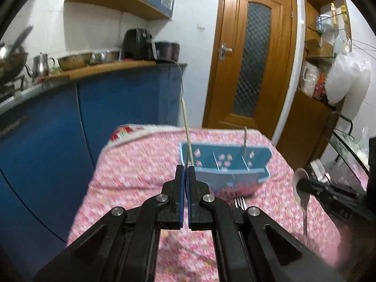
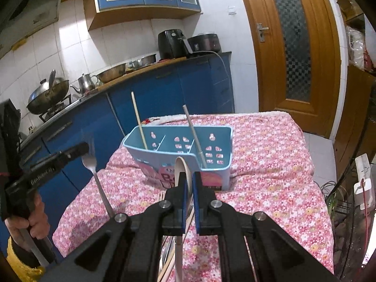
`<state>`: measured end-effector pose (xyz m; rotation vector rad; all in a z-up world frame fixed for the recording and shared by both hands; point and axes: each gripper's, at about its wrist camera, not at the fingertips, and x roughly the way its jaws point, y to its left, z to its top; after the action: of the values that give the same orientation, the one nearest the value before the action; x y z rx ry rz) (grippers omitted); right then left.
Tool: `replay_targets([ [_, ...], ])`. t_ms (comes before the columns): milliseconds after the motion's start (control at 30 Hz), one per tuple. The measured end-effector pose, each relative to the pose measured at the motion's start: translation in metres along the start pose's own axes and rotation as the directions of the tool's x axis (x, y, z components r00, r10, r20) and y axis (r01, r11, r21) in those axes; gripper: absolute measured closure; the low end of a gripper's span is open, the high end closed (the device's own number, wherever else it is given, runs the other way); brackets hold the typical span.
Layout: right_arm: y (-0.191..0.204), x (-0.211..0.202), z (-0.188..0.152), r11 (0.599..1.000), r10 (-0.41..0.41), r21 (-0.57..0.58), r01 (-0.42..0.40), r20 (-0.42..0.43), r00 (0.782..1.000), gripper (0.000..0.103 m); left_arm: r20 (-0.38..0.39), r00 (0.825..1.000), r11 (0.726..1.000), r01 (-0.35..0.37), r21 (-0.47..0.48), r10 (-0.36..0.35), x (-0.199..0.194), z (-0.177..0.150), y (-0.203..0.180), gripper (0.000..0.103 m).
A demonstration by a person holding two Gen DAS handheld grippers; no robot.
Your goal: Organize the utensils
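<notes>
**Fork and spoon held up in front of the holder**

Closest to us, the left gripper (image 1: 186, 171) has its fingers pressed together. From the right wrist view a fork (image 2: 90, 164) hangs from its tip, tines up and handle slanting down. A hand (image 2: 30, 216) holds that gripper's grip at the left edge of that view.

The right gripper (image 2: 190, 176) pinches a pale spoon (image 2: 181, 167). The bowl stands above the fingertips and the handle runs down between the pads. Both utensils are clear of the surface.

Under the grippers lies a pink flowered cloth (image 2: 270, 176) that covers the surface. On its near part we see the tines of a second fork (image 1: 239, 203). Some loose chopsticks (image 2: 170, 265) lie there too, mostly hidden by the right gripper.

Further on, towards the far edge of the surface, stands a blue holder (image 2: 218, 176) with three compartments. A wooden chopstick (image 2: 138, 122) leans in its left compartment and a grey chopstick (image 2: 191, 129) leans in its right one. We cannot make out anything in the middle compartment.

Beyond the surface runs a blue counter (image 2: 164, 89) with pots on it. To its right is a wooden door (image 2: 277, 89).
</notes>
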<state>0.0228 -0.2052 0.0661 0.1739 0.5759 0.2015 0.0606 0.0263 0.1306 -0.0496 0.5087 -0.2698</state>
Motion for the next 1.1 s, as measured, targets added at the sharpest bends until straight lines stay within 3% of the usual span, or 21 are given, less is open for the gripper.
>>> replay_targets([
  [233,0.000,0.002,0.003,1.000,0.004,0.003,-0.004,0.003,1.000,0.097,0.125,0.989,0.997,-0.081,0.017,0.078,-0.015,0.033,0.002,0.103],
  [500,-0.002,0.004,0.007,1.000,0.006,0.010,-0.006,0.015,1.000,0.097,0.234,0.956,0.983,-0.182,0.000,0.177,-0.023,0.067,0.003,0.103],
  [833,0.000,0.002,0.033,1.000,0.003,-0.022,-0.001,0.098,0.995,0.097,0.253,0.936,0.967,-0.254,0.003,0.245,0.003,0.094,0.000,0.103],
  [1100,0.008,0.006,0.062,0.996,-0.023,-0.082,0.038,0.183,0.983,0.097,0.273,0.922,0.952,-0.301,0.058,0.275,0.034,0.106,-0.014,0.103],
])
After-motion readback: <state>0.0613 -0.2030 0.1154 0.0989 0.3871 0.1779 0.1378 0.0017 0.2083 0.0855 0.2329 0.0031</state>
